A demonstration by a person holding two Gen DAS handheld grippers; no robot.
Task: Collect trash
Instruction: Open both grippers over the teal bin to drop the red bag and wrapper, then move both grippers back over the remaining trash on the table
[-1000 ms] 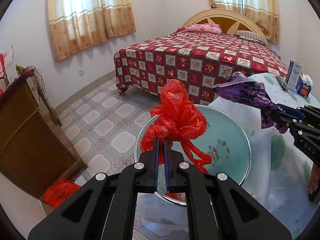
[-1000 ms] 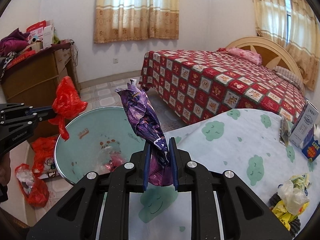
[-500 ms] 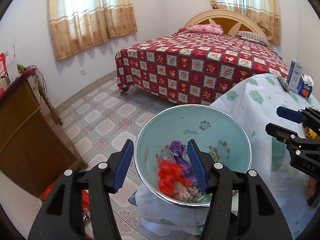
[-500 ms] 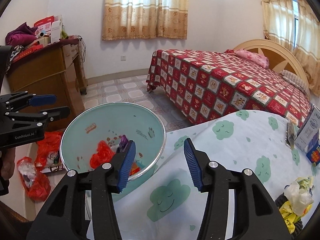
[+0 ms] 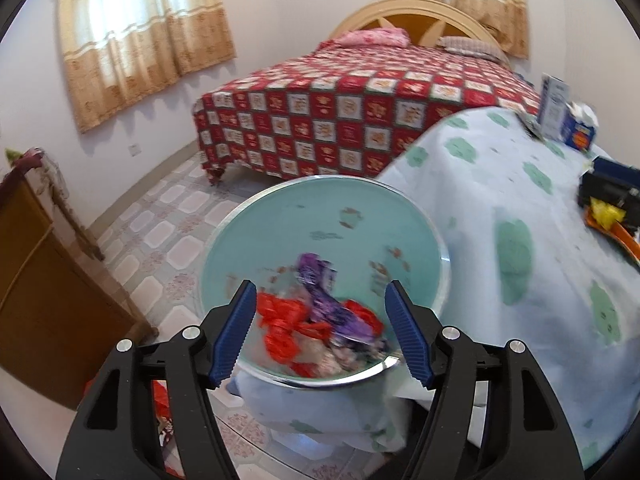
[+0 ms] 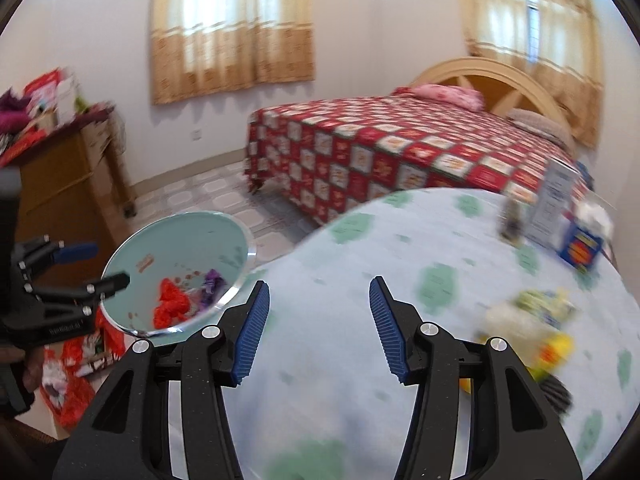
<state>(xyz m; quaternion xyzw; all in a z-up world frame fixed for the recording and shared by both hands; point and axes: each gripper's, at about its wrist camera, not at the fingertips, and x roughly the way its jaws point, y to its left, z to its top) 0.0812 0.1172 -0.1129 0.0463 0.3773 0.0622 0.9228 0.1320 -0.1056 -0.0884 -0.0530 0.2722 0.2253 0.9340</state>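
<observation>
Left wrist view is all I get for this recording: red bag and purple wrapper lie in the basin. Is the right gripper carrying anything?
Observer: No. The right gripper has nothing between its pads; its jaws are opening above the cloud-print tablecloth.
Operator: Any trash on the table that I can't make out?
Observer: Yes, a blurred yellow-and-white pile lies on the cloth, to the right of that gripper.
Operator: How does the left gripper look from the other side?
Observer: The left gripper is at the near rim of the basin, jaws opening, nothing between them.
</observation>
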